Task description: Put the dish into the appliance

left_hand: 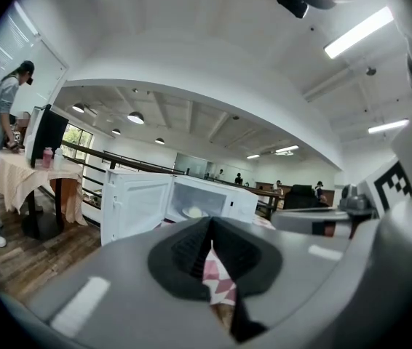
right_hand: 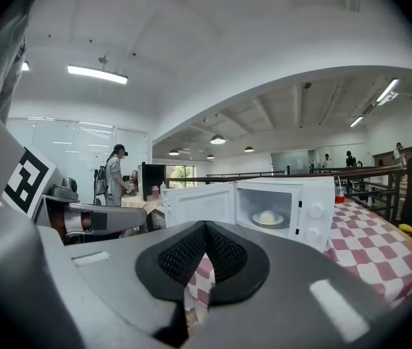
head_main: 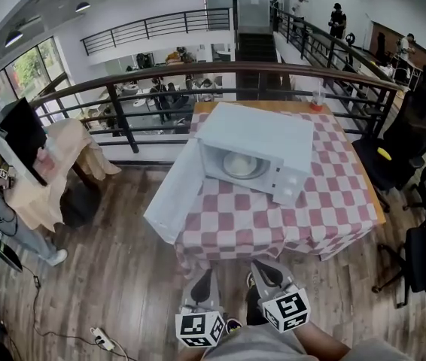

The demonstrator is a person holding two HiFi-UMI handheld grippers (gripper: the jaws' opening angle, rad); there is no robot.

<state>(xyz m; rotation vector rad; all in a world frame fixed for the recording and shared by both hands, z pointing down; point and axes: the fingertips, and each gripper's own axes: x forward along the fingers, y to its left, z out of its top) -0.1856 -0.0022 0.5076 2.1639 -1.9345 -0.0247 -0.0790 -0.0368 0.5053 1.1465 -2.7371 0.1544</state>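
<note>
A white microwave [head_main: 262, 138] stands on the red-and-white checked table [head_main: 333, 209], its door [head_main: 174, 192] swung wide to the left. A white dish [head_main: 241, 164] lies inside the cavity; it also shows as the dish [left_hand: 193, 211] and the dish [right_hand: 268, 217] in the gripper views. My left gripper [head_main: 202, 279] and right gripper [head_main: 266, 271] hang side by side over the wood floor, short of the table's near edge. Both are shut with nothing held. The left gripper [left_hand: 210, 222] and right gripper [right_hand: 205, 225] point at the microwave [left_hand: 217, 195] [right_hand: 297, 198].
A metal railing [head_main: 198, 81] runs behind the table. Black chairs [head_main: 416, 164] crowd the right side. At the left stand a cloth-covered table [head_main: 55, 164] with a dark monitor and a person [head_main: 2, 216]. A red cup [head_main: 317, 102] sits at the table's far edge. A cable [head_main: 55, 322] lies on the floor.
</note>
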